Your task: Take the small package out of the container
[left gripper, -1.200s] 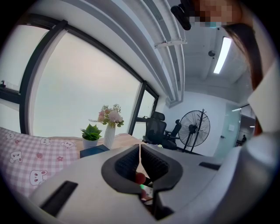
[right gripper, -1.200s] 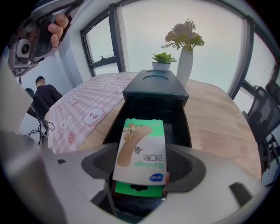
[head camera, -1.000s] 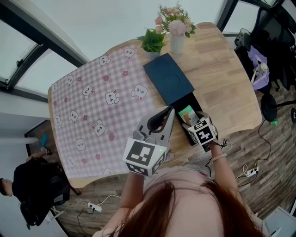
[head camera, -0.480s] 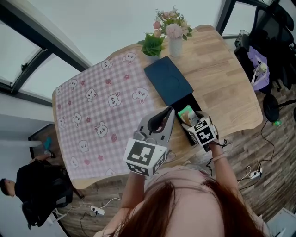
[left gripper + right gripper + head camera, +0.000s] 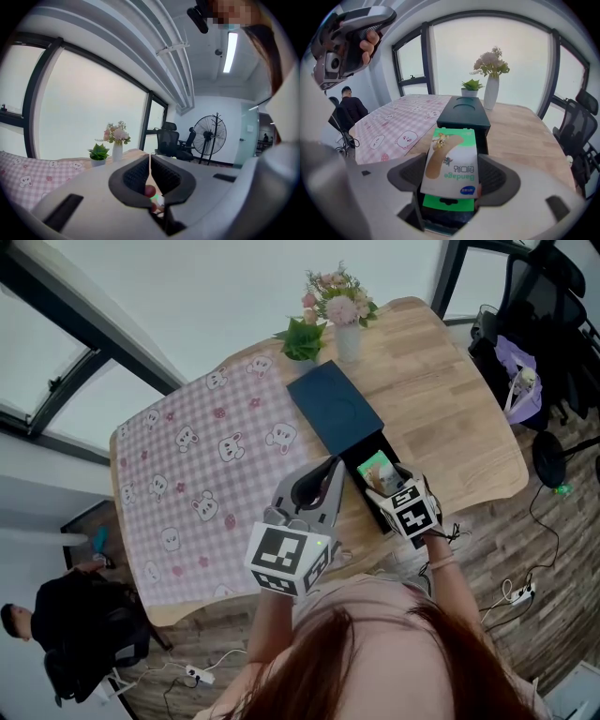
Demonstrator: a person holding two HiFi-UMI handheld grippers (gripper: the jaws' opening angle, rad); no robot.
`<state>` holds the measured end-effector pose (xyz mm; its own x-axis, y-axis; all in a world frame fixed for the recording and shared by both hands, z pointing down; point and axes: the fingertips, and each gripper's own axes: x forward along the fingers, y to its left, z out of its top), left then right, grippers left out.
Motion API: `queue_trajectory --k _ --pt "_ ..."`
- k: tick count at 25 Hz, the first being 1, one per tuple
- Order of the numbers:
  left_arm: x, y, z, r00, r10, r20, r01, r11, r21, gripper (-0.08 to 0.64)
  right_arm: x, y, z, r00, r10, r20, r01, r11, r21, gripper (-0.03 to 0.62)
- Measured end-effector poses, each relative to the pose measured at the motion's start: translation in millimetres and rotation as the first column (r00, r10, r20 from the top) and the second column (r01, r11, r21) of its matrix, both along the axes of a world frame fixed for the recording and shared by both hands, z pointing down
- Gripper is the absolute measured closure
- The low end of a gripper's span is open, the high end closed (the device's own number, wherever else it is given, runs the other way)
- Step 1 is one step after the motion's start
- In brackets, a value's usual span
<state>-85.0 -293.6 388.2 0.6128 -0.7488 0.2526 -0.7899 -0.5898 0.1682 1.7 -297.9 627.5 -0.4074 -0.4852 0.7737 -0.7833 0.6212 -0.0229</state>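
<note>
The small green and white bandage package (image 5: 452, 157) sits upright between the jaws of my right gripper (image 5: 451, 176), which is shut on it. Beneath and beyond it lies the dark container (image 5: 463, 112) with its open tray. From the head view, the package (image 5: 378, 468) is over the open tray (image 5: 367, 452), by the right gripper (image 5: 388, 484). My left gripper (image 5: 330, 468) is held up in the air left of the tray. Its jaws are shut on nothing (image 5: 149, 161).
A pink checked cloth (image 5: 197, 465) covers the table's left half. A flower vase (image 5: 345, 322) and a small potted plant (image 5: 302, 338) stand behind the container's dark lid (image 5: 333, 407). Office chairs (image 5: 548, 324) stand at the right; a person (image 5: 66, 638) sits lower left.
The head view has shifted a little. Both grippers keep their places by the container, and the right one still holds the package.
</note>
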Motion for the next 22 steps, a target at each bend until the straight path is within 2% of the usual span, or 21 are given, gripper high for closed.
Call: queue_trajectory --k 13,22 --pt "9.5 24.4 -16.2 1.000 -0.020 0.020 0.019 0.999 0.043 0.543 11.4 17.9 -41.0 0.999 0.020 0.043 -0.023 0.997 0.076 0.246" --pt "16.6 40.5 -25.0 0.999 -0.029 0.032 0.027 0.998 0.065 0.543 21.0 25.9 -79.4 0.997 0.022 0.068 -0.033 0.986 0.161 0.245"
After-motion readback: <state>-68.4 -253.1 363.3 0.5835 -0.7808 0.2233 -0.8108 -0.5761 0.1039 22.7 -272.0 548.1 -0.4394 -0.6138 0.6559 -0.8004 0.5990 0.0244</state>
